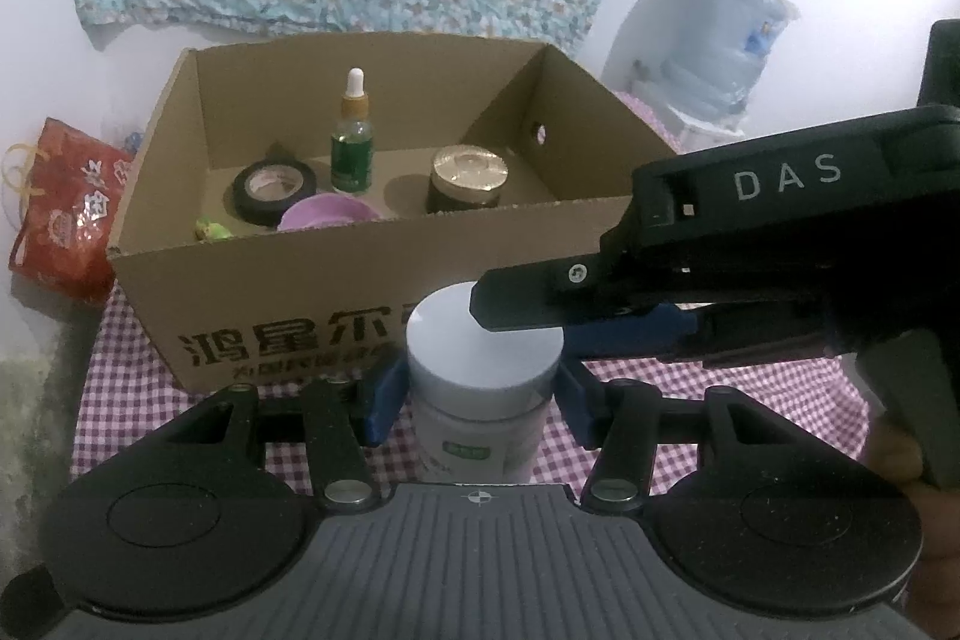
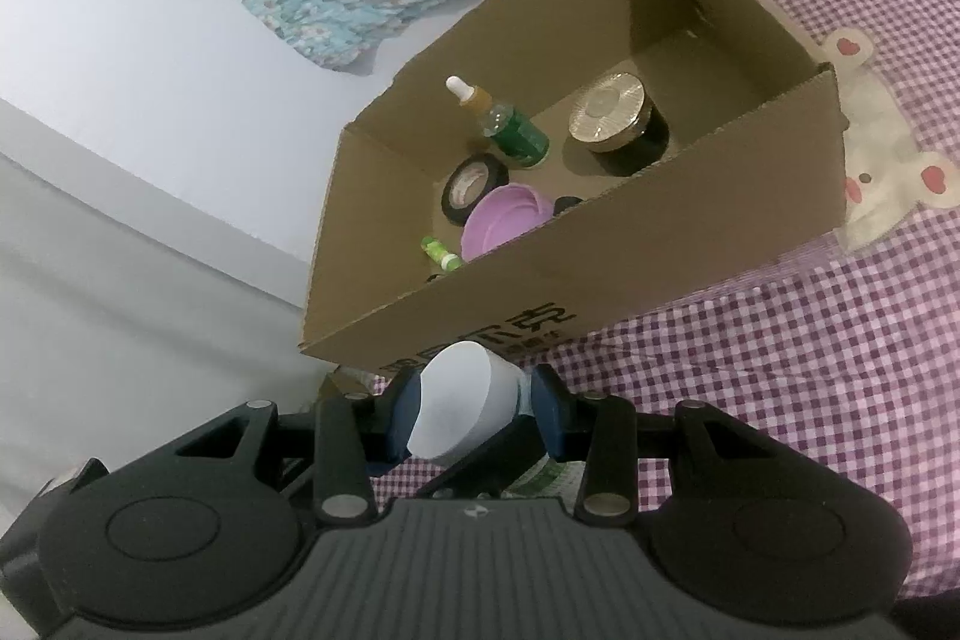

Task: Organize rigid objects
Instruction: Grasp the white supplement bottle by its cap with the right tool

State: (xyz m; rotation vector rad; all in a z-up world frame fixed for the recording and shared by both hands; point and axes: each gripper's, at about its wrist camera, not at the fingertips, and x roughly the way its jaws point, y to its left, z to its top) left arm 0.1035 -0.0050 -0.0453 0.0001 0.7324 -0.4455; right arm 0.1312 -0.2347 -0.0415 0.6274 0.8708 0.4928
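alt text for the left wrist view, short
The left gripper and right gripper both clamp a white-lidded jar above a checked cloth. Behind it, an open cardboard box holds a dropper bottle, tape roll, purple lid and gold-lidded jar.

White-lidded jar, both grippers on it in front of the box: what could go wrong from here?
1. The left gripper and right gripper both clamp the white-lidded jar near its lid; uneven pulls could twist the lid loose.
2. The cardboard box wall stands right ahead; a low carry could hit it.
3. Dropping in could topple the upright dropper bottle.
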